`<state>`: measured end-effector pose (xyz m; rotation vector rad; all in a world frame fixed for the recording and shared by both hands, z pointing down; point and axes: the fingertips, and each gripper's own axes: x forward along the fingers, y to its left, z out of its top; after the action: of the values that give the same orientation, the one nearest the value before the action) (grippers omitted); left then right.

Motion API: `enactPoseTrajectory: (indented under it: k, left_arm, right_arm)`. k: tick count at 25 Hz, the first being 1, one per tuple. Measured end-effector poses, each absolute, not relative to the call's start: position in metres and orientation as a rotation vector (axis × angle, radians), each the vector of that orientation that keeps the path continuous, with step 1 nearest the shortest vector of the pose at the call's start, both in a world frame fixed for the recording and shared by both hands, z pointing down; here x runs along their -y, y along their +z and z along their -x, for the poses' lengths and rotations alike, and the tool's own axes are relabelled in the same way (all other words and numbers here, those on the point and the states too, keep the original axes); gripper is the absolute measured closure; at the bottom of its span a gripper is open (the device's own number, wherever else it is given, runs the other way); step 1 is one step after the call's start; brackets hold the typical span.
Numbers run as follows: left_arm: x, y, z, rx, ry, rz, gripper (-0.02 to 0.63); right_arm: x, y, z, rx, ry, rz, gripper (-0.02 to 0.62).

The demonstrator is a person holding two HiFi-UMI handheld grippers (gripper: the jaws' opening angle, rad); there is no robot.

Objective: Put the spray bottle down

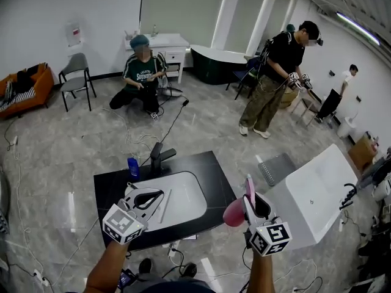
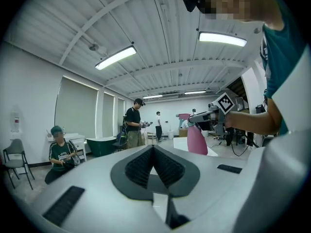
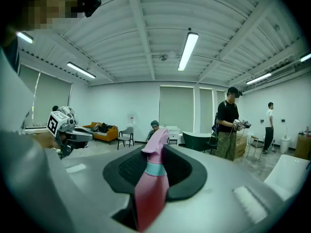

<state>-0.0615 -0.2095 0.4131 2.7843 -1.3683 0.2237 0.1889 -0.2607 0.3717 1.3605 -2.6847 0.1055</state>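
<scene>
Holding the spray bottle [image 1: 233, 213] in my right gripper [image 1: 250, 203]. Head view: the pink body sits just below-left of my right fingers, in the air, touching no surface. It looks to be just off the near corner of the black counter [image 1: 211, 170]. The counter's white sink [image 1: 183, 194] lies left of those fingers, and a white tub [image 1: 317, 194] is off to their right. My left gripper [image 1: 153, 195] hovers over the sink's near side, well apart from the bottle. A faucet [image 1: 157, 157] and a small blue container [image 1: 133, 166] stand beyond my left fingertips.

Left gripper view: my jaws are closed tip to tip with nothing between them. Past the fingertips, up and to the right, is the right gripper [image 2: 206, 116], with the spray bottle [image 2: 197, 141] hanging under it, roughly upright.

Right gripper view: my jaws are partway closed and the pads press on both sides of the spray bottle [image 3: 151, 188]. Its teal collar and pink head reach up toward my fingertips. The left gripper [image 3: 68, 130] is far off to the left of my fingers.

Step, as I judge it: carry phase, the bottle not yet set down. Next move calls for:
- bringing my right fingers over a flat bit of counter beside the sink
- lowering until the base sits flat and upright
- only then spreading the jaws and backing off

Letting go over the sink's slope or the counter edge would likely tip it.
</scene>
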Motion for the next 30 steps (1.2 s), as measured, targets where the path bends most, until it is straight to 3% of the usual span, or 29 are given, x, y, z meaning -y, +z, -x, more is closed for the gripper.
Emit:
enactPoseTrajectory:
  k: [30]
  left_arm:
    - [0.256,0.476,0.078,1.44,0.307,-2.657,0.601]
  right_arm:
    - [0.391,0.438,-0.154,2.727,0.139,-1.267,0.483]
